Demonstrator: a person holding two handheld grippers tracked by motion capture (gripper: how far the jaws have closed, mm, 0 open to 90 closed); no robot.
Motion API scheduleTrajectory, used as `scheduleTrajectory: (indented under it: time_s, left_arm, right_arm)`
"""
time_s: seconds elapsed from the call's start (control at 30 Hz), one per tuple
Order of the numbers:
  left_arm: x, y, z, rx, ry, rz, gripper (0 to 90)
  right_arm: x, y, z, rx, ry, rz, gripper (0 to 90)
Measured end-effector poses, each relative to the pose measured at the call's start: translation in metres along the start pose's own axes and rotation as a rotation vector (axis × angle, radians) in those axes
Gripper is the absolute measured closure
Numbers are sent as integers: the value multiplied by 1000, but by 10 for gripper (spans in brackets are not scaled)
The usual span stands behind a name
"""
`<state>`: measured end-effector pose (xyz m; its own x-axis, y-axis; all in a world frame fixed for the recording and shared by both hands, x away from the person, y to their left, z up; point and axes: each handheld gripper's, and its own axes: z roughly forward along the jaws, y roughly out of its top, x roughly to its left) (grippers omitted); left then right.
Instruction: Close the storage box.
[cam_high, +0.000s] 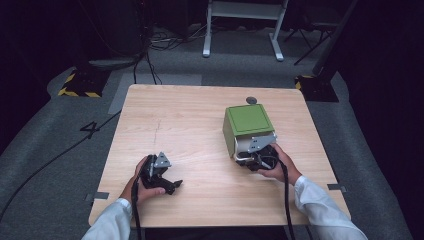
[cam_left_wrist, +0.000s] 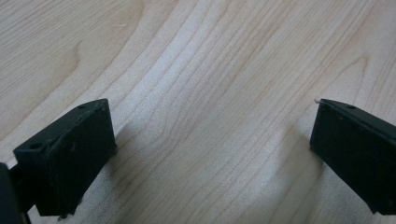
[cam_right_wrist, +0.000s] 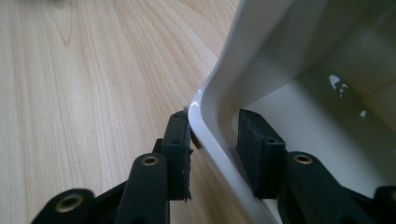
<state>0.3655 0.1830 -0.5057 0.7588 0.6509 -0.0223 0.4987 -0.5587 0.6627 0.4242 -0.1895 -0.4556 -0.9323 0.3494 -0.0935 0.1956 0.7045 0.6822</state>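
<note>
Right gripper (cam_right_wrist: 212, 151) fingers clamped across green box (cam_high: 247, 120) white rim | left gripper (cam_left_wrist: 210, 158) fingers spread over bare tabletop (cam_left_wrist: 210, 70)

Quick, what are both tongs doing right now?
Left tongs: open, holding nothing, just over the wooden table.
Right tongs: one jaw on each side of the green box's white wall; a firm clamp cannot be told.

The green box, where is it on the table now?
In the high view the green box lies on its side on the right half of the table, its open white end toward the person, with the right gripper at its rim.
</note>
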Motion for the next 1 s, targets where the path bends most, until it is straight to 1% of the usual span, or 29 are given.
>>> scheduleTrajectory:
  time_s: [0.17,0.23,0.3,0.37,0.47,0.57,0.63,0.7,0.73,0.77,0.83,0.87,1.0]
  left_arm:
    - [0,0,0,1,2,2,2]
    - [0,0,0,1,3,2,2]
    - [0,0,0,1,2,2,2]
    - [0,0,0,0,2,2,2]
    - [0,0,0,1,2,2,2]
    - [0,0,0,1,2,2,2]
    - [0,0,0,1,2,2,2]
    - [0,0,0,1,2,2,2]
    - [0,0,0,1,3,2,2]
    - [0,0,0,1,2,2,2]
    - [0,0,0,0,2,2,2]
    - [0,0,0,1,3,2,2]
    - [0,0,0,1,2,2,2]
  right_arm:
    - [-2,-1,-1,-2,-15,9,641]
    - [-5,-6,-6,0,-35,12,602]
    - [-6,-8,-8,-3,-39,14,597]
    - [-10,-13,-12,-9,-38,29,589]
    - [-10,-13,-11,-11,-36,22,601]
    - [-10,-10,-9,-8,-46,7,615]
    - [-10,-9,-9,-6,-52,6,613]
    - [-11,-9,-13,-15,-72,10,584]
    - [-11,-9,-16,-21,-86,9,584]
    - [-12,-10,-18,-25,-90,10,583]
    - [-14,-12,-20,-20,-118,16,583]
    - [-16,-14,-21,-23,-125,28,574]
    - [-18,-15,-21,-21,-142,34,570]
